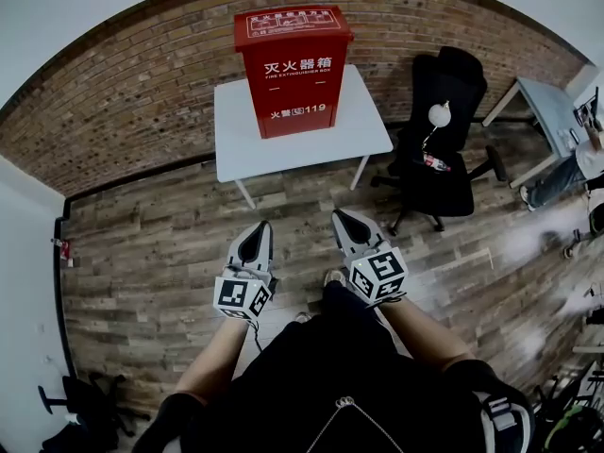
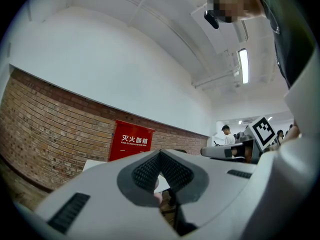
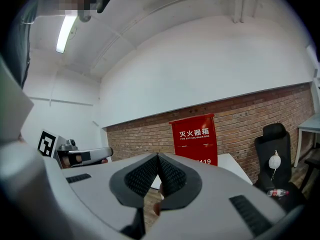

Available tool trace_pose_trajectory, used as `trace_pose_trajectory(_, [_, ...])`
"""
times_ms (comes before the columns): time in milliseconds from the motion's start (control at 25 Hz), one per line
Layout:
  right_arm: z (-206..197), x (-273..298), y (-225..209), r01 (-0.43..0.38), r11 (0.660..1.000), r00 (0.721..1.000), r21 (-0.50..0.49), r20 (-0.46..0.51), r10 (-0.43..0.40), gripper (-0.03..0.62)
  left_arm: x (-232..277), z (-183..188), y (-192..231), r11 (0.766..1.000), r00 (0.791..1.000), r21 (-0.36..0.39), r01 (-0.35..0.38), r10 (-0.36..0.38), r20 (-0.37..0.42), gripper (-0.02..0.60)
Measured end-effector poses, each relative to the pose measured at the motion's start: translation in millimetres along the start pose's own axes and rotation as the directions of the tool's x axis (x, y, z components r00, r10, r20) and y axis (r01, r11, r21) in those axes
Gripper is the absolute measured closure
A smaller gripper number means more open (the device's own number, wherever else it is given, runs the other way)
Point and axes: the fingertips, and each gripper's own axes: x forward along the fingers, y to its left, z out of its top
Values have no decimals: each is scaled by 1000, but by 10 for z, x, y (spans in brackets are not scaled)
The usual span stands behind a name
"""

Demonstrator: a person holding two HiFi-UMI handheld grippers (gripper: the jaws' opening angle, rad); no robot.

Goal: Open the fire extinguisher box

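Note:
A red fire extinguisher box [image 1: 293, 69] with white lettering stands upright with its lid down on a small white table [image 1: 373, 121] against the brick wall. It also shows ahead in the left gripper view as the red box [image 2: 131, 141] and in the right gripper view as the red box [image 3: 195, 139]. My left gripper [image 1: 257, 231] and right gripper [image 1: 341, 217] are held side by side over the wooden floor, well short of the table, pointing at it. Both are shut with nothing between their jaws.
A black office chair [image 1: 439, 149] with a white lamp and a bottle on it stands right of the table. A grey desk [image 1: 552, 111] sits at the far right. Wooden plank floor lies between me and the table. People stand in the far room in the left gripper view.

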Motion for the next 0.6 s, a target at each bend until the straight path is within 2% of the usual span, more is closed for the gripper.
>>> trace_pose_trajectory(320, [193, 392, -528, -7, 1000, 999, -28, 43, 8, 576, 586, 3, 161, 1000, 1000, 20, -19, 19, -2, 534])
trace_pose_trajectory(600, [377, 772, -1107, -45, 999, 998, -24, 46, 46, 576, 1265, 93, 211, 998, 999, 38, -44, 44, 1, 534])
